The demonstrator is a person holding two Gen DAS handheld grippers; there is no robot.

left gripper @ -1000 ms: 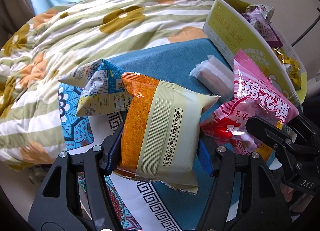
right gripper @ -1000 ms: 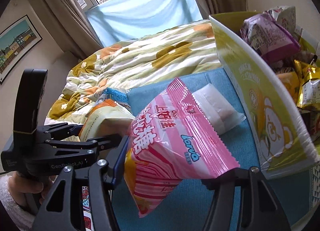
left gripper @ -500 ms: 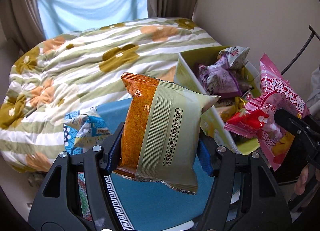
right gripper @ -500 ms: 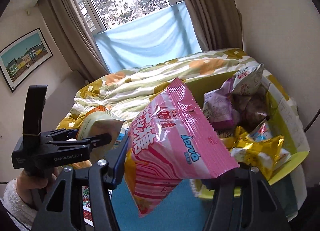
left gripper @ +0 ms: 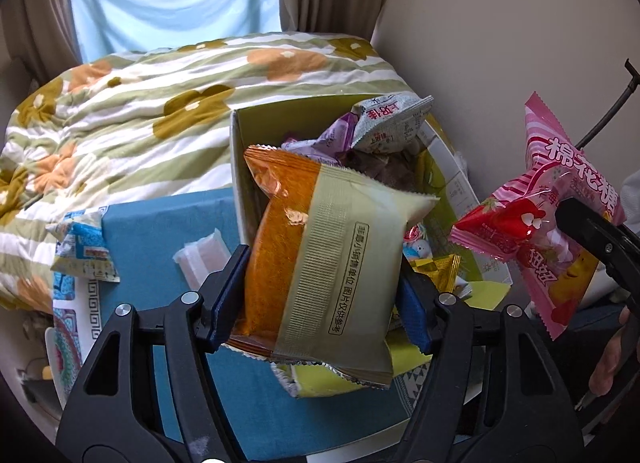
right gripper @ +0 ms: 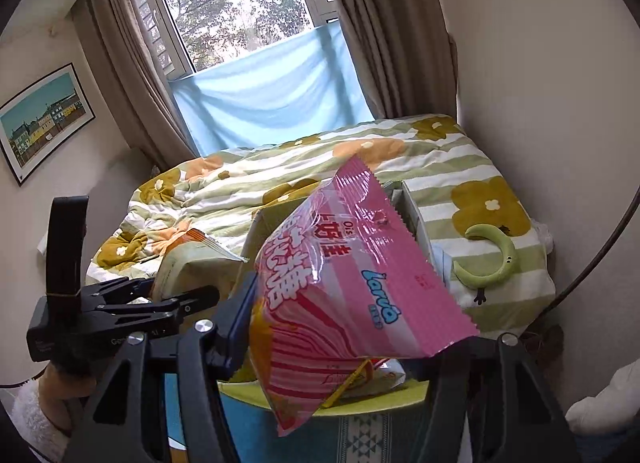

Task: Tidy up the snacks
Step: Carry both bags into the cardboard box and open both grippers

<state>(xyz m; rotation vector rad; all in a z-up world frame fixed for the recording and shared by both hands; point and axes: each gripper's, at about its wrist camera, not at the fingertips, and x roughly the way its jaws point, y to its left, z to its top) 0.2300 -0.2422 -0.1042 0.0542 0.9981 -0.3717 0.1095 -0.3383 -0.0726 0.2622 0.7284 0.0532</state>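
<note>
While both grippers hang above a yellow-green cardboard box [left gripper: 240, 167] of snacks, each has a packet between its fingers. The left gripper [left gripper: 320, 303] has an orange and pale green snack packet [left gripper: 324, 259] between its blue-padded fingers [left gripper: 226, 295]; its jaws have just been opening, and a gap now shows between the pads and the packet's sides, so the packet sits loosely, tilted, directly over the box's open top. The right gripper [right gripper: 332, 343] is clamped on a pink marshmallow bag [right gripper: 352, 291], which sticks up and forward from the jaws, above the near edge of the box; in the left wrist view the same bag [left gripper: 560, 223] appears at the right, held just beside the box. The box already holds a heap of small packets, among them a purple one [left gripper: 320, 143], a grey-green one [left gripper: 390, 123] and a gold one [left gripper: 436, 267]. It stands on a blue cloth [left gripper: 160, 223] over a low table. Left on the cloth beside the box are a small white wrapped snack [left gripper: 200, 255] and, further left, a blue and white packet [left gripper: 84, 247]. Behind lies a bed with a green-striped flowered quilt [left gripper: 160, 103], and beyond it a window with brown curtains [right gripper: 128, 75]. A green crescent-shaped cushion [right gripper: 492, 259] rests on the quilt, and a framed picture [right gripper: 44, 119] hangs on the left wall.
</note>
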